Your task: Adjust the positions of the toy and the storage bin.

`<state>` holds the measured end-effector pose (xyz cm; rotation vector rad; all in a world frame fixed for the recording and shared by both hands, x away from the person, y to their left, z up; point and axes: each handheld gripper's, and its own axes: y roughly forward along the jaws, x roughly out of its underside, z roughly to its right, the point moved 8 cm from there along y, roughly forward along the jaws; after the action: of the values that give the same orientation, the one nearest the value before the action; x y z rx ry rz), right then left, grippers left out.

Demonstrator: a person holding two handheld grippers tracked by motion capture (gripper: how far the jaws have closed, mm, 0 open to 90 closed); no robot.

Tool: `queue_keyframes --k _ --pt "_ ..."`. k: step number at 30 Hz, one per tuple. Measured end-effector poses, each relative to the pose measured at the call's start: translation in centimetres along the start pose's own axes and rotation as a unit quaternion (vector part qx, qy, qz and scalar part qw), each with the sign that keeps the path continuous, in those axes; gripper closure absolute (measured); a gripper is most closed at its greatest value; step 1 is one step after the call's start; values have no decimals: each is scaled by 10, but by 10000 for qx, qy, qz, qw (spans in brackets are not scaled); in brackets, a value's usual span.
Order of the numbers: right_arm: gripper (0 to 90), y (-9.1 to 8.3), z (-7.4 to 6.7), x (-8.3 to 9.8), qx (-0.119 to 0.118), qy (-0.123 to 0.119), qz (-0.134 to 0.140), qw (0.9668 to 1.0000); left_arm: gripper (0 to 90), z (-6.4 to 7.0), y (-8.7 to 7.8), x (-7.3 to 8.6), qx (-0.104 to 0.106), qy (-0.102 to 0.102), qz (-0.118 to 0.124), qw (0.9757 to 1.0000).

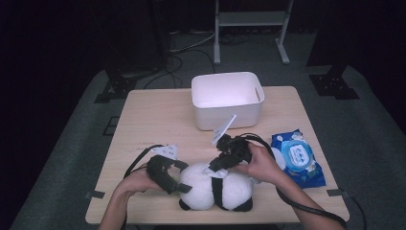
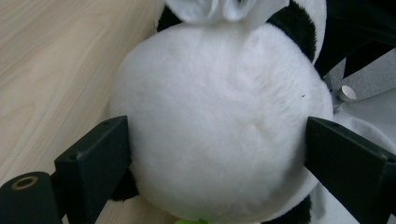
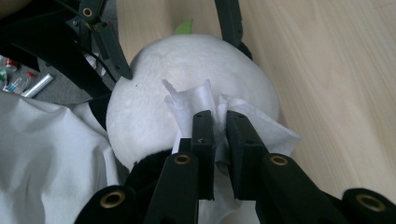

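Panda plush (image 1: 215, 189) lies at near table edge (image 1: 143, 115), between our two grippers. Left gripper (image 1: 179, 184) clamps white head; we risk plush rolling free if squeeze slackens. Right gripper (image 1: 215, 167) pinches wet wipe (image 3: 205, 100) on plush; thin wipe probably tears or slips if we drag hard.

High view: overhead, facing forward-down over the whole surface (image 1: 158, 120). Both gripper views: close-up, opposite sides, sharing the plush panda (image 2: 219, 130).
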<state>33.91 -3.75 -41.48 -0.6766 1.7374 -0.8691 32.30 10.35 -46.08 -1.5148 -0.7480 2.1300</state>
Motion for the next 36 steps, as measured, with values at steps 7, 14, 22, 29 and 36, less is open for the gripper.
queue_keyframes --k 7,14,22,29,36 --pt "813 -6 0 4 33 -21 -5 10000 75 7 2 -13 -136 163 40 9998" --pt "817 -32 1 23 136 140 332 9993 57 11 12 -31 -203 348 -36 9992" --pt "816 -59 3 49 311 319 569 9974 57 17 29 -50 -138 583 -238 9979" --pt "816 -65 3 73 304 514 664 9960 57 23 46 -60 -54 798 -531 9954" --pt "816 -62 3 77 198 548 808 9950 55 23 65 -59 -111 932 -966 9909"
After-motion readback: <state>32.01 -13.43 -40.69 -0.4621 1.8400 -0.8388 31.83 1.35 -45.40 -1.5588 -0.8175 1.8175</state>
